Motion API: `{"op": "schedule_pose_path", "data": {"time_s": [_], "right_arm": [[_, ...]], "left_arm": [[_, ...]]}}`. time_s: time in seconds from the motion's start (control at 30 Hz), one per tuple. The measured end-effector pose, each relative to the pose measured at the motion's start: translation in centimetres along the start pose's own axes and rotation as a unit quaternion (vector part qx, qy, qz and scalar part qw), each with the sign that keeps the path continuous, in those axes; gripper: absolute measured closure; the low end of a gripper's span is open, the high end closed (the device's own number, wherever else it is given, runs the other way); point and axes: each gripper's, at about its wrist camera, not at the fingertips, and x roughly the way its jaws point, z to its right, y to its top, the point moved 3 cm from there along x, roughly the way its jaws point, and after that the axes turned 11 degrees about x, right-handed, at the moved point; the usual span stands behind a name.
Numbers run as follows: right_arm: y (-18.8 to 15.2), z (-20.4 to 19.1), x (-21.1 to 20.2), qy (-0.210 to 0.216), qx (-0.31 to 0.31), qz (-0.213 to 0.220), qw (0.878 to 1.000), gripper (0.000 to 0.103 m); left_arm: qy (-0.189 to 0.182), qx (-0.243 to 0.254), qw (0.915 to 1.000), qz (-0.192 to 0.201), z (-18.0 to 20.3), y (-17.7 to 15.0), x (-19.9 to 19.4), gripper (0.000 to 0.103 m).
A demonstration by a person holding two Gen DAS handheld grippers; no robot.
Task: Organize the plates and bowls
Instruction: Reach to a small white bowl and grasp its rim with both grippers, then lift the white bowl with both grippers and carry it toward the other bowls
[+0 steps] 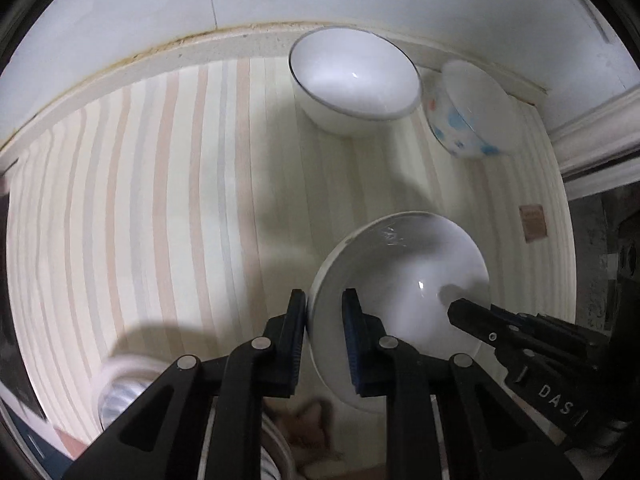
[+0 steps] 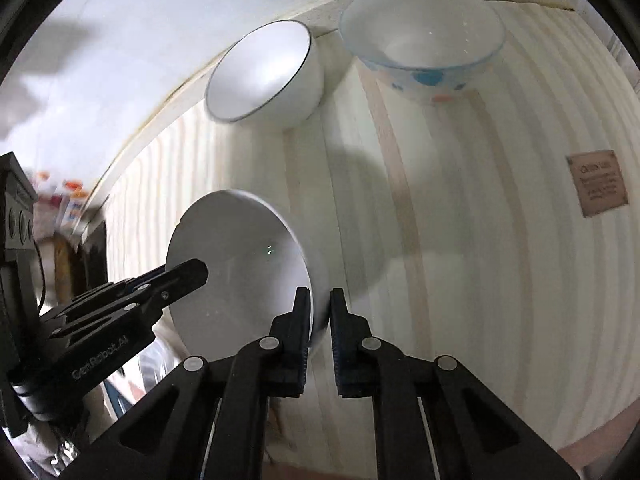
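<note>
A plain white bowl (image 1: 404, 276) is held above the striped mat by both grippers. My left gripper (image 1: 325, 304) is shut on its left rim. My right gripper (image 2: 320, 306) is shut on its right rim; the bowl also shows in the right wrist view (image 2: 236, 264). The right gripper's tip (image 1: 464, 312) enters the left wrist view from the right, and the left gripper (image 2: 188, 276) shows at left in the right wrist view. A dark-rimmed white bowl (image 1: 354, 80) and a blue-patterned bowl (image 1: 468, 116) stand at the back by the wall.
A striped cloth mat (image 1: 180, 200) covers the counter, with a brown label (image 2: 598, 184) at its right edge. A white wall (image 1: 160, 8) runs behind. A ribbed white dish (image 1: 120, 388) lies at the near left. Clutter (image 2: 68, 196) lies beyond the mat's left end.
</note>
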Motion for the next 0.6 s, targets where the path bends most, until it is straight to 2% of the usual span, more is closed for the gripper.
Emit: {"op": "schedule_pose_path", "data": {"time_s": [0.3, 0.6], "right_arm": [[-6.0, 2.0, -2.0, -0.008, -0.059, -0.042, 0.997, 0.091], [-8.0, 5.6, -1.2, -0.019, -0.056, -0.062, 0.996, 0.091]], "left_arm": [[-0.011, -0.023, 0.9995, -0.02, 2.7, -6.3, -0.2, 0.087], [-0.004, -0.002, 0.9984, -0.057, 4.6, -8.6, 2.6, 0.087]]}}
